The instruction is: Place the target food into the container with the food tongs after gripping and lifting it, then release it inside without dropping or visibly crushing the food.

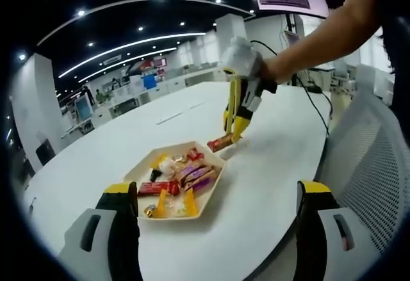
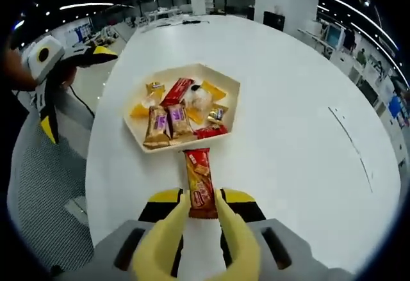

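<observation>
A cream hexagonal tray [image 1: 216, 180] [image 2: 131, 129] on the white table holds several wrapped snacks. A red and orange snack bar [image 2: 200, 184] [image 1: 220, 144] is pinched at its near end by my right gripper [image 2: 202, 209], whose yellow tong-like jaws are shut on it. The bar's far end sits at the tray's rim, low over the table, outside the tray. In the left gripper view the right gripper [image 1: 236, 129] reaches down from a person's arm at the tray's far corner. My left gripper [image 1: 216, 207] [image 2: 73, 92] stands wide open near the tray, holding nothing.
The white oval table [image 1: 275, 159] [image 2: 301, 121] stretches well beyond the tray. A grey mesh chair [image 1: 371, 166] [image 2: 41, 191] stands at the table's edge. A black cable [image 1: 318, 109] runs across the table's far side. Office desks and monitors lie behind.
</observation>
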Demonstrator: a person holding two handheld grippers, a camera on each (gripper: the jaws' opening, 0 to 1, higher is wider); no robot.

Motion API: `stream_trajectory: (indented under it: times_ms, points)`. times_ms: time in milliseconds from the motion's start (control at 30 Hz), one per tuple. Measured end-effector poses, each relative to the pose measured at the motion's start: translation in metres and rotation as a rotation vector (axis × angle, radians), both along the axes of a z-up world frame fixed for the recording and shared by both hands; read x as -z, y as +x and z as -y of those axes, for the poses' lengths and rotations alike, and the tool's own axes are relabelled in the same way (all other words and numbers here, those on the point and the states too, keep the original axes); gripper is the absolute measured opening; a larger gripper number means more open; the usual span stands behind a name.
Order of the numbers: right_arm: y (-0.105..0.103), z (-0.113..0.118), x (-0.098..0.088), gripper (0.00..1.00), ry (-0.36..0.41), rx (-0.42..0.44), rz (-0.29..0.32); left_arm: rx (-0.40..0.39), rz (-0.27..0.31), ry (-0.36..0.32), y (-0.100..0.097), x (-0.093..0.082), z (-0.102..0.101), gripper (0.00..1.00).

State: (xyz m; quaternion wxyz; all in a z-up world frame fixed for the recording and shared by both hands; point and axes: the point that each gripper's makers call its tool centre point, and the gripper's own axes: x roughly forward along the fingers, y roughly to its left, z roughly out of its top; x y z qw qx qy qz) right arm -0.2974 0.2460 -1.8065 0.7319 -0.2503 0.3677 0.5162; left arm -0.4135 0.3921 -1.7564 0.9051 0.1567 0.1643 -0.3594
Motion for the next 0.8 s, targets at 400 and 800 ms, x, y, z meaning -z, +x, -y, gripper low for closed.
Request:
stream_trajectory:
  times_ms: [400,800]
  points:
    - [0.019,0.010,-0.045,0.21,-0.035,0.032,0.033,0.015,0.010,-0.012,-0.002,-0.003,0.003,0.99]
    - [0.027,0.003,-0.069,0.22,-0.042,0.036,0.057,0.021,0.015,-0.014,-0.003,-0.004,0.004,0.99]
